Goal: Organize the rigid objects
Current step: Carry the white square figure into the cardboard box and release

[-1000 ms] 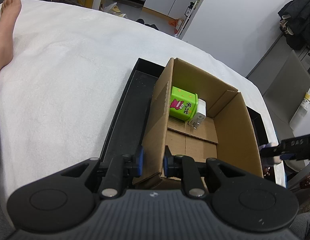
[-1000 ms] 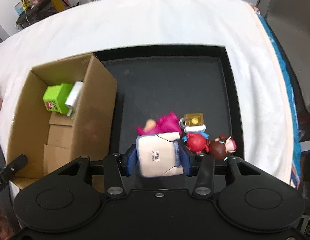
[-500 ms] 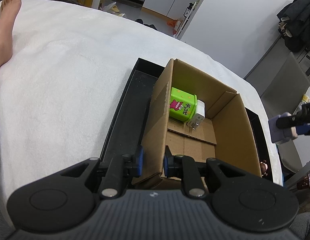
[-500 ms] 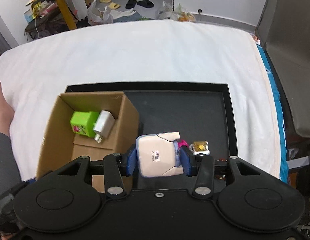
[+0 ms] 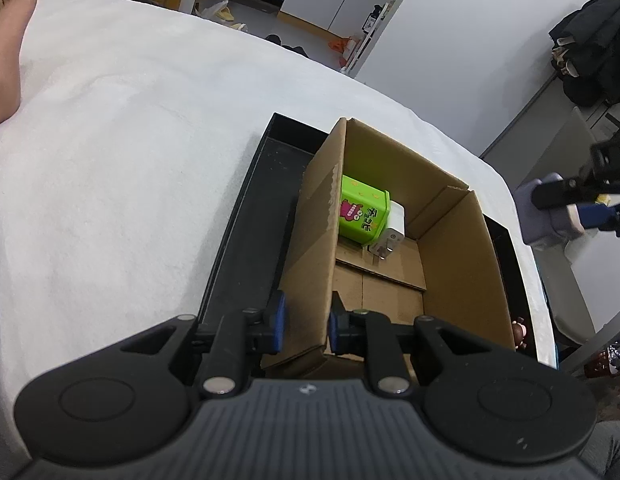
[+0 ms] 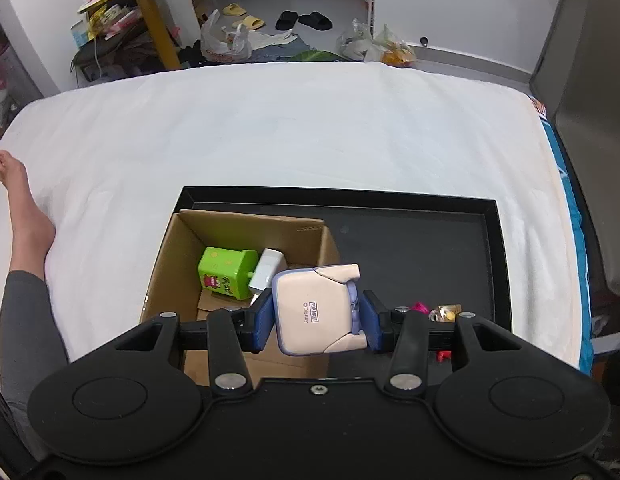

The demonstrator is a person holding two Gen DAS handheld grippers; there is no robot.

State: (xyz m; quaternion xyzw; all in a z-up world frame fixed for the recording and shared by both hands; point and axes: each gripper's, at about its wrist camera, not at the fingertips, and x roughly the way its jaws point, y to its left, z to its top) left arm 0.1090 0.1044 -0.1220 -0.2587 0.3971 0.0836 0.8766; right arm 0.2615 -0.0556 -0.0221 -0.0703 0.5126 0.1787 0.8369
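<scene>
Bare foot (image 6: pixel 10 176) and grey-sleeved leg on the white bed cover (image 6: pixel 270 128), left edge. Left gripper (image 5: pixel 306 322) clenched on the left wall of the cardboard box (image 5: pixel 310 248), near its front corner, one blue pad each side of the wall. Box sits in the black tray's (image 6: pixel 498 248) left half, against its left rim. Inside the box, at the far end: green toy box (image 6: pixel 224 272) with white charger plug (image 6: pixel 266 270) touching its right side, prongs facing the near end. Right gripper (image 6: pixel 316 320) grasping a cream-and-lilac toy block (image 6: pixel 314 312), lifted clear of the tray, above the box's right wall. At the tray's near-right edge, mostly hidden by the gripper: small pink, gold and red figurines (image 6: pixel 442 314).
</scene>
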